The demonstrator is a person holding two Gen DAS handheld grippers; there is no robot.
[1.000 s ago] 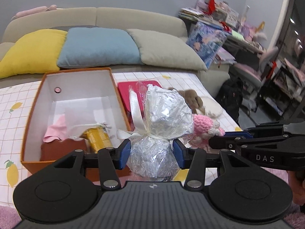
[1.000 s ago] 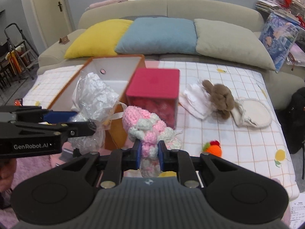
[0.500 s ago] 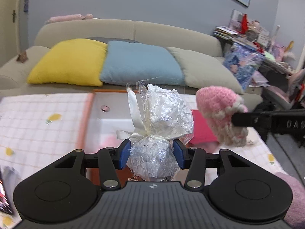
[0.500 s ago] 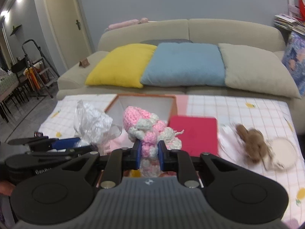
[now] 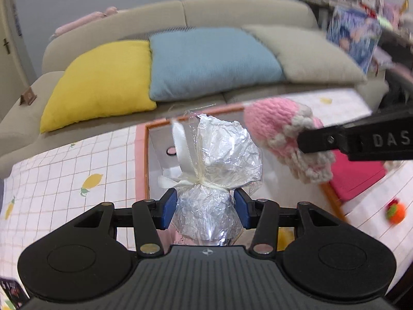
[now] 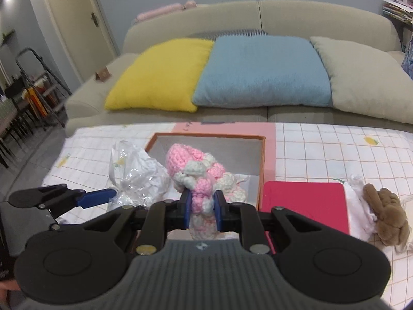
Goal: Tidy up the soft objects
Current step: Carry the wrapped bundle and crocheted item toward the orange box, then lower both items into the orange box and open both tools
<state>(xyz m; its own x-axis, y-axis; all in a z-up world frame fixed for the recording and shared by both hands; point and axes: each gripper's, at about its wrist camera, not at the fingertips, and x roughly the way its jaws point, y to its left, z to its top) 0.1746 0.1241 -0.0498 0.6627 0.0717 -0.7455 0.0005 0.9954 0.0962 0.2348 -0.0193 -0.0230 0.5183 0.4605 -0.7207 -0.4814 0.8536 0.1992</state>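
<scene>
My left gripper [image 5: 205, 210] is shut on a silver foil bundle [image 5: 219, 165] tied with a white ribbon, held above the near left part of the orange box [image 5: 147, 155]. My right gripper [image 6: 202, 210] is shut on a pink-and-white crochet toy [image 6: 198, 173], held over the open orange box [image 6: 262, 160]. The crochet toy [image 5: 284, 139] shows right of the bundle in the left wrist view. The bundle [image 6: 139, 178] shows left of the toy in the right wrist view.
A red lid [image 6: 304, 206] lies right of the box. A brown plush [image 6: 387, 206] on white cloth [image 6: 357, 206] lies further right. A small orange toy [image 5: 395, 210] sits on the chequered cloth. A sofa with yellow [image 6: 160, 75], blue [image 6: 260, 69] and beige cushions stands behind.
Both grippers rose and then tilted back down over the orange box, still holding their loads. The crochet toy has moved in over the box, close beside the foil bundle.
</scene>
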